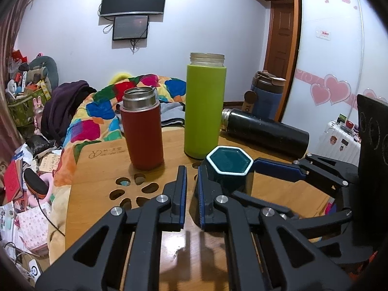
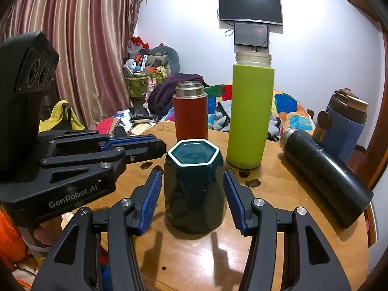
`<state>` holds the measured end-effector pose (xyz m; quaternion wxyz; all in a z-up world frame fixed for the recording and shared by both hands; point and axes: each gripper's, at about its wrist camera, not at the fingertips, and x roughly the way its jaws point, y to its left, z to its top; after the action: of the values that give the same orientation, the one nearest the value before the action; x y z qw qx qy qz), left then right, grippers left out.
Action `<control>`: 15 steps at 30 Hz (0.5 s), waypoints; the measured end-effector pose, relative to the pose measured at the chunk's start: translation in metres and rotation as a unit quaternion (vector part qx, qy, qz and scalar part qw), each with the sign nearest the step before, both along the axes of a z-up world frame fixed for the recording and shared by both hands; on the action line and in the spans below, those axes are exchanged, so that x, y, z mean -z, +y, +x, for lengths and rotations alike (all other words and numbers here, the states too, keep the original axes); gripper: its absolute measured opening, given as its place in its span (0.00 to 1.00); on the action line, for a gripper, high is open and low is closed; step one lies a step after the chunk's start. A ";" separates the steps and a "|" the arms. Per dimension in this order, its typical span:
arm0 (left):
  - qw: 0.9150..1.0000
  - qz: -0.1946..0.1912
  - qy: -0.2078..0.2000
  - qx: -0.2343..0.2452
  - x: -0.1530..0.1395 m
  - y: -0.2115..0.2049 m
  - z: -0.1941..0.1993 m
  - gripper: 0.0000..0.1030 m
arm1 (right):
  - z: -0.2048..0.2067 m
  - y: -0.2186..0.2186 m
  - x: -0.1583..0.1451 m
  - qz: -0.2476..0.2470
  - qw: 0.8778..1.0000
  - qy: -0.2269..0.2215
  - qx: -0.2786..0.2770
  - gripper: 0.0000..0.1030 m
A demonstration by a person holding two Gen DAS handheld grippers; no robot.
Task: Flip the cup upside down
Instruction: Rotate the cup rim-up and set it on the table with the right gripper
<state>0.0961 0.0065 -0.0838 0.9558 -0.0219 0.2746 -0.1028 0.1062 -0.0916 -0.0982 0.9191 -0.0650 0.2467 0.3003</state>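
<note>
A dark teal hexagonal cup (image 2: 194,189) with a white rim stands upside down on the round wooden table (image 2: 278,230), its base facing up. My right gripper (image 2: 192,181) is open, its blue pads on either side of the cup with small gaps. In the left wrist view the cup (image 1: 225,177) stands just right of my left gripper (image 1: 191,177), whose fingers are nearly closed with a narrow gap and hold nothing. The left gripper also shows in the right wrist view (image 2: 160,148), left of the cup.
A red flask (image 2: 190,114) and a tall green bottle (image 2: 249,114) stand behind the cup. A black flask (image 2: 325,174) lies on its side at the right. A blue lidded tumbler (image 2: 344,123) stands far right. A bed with a colourful quilt (image 1: 101,114) is beyond the table.
</note>
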 end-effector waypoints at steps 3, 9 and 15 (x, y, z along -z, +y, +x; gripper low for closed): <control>1.000 -0.004 -0.001 0.000 -0.005 0.002 -0.003 0.06 | -0.003 -0.006 -0.007 0.008 1.000 -0.001 0.006 0.47; 1.000 -0.008 -0.024 0.002 -0.024 0.003 -0.020 0.09 | -0.013 -0.021 -0.026 0.026 0.999 -0.010 0.023 0.48; 0.999 -0.003 -0.051 -0.003 -0.042 0.000 -0.040 0.23 | -0.031 -0.037 -0.049 0.044 0.998 -0.033 0.043 0.57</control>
<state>0.0557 0.0064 -0.0417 0.9687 -0.0198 0.2254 -0.1020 0.0757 -0.1282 -0.0491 0.9406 -0.0234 0.2055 0.2692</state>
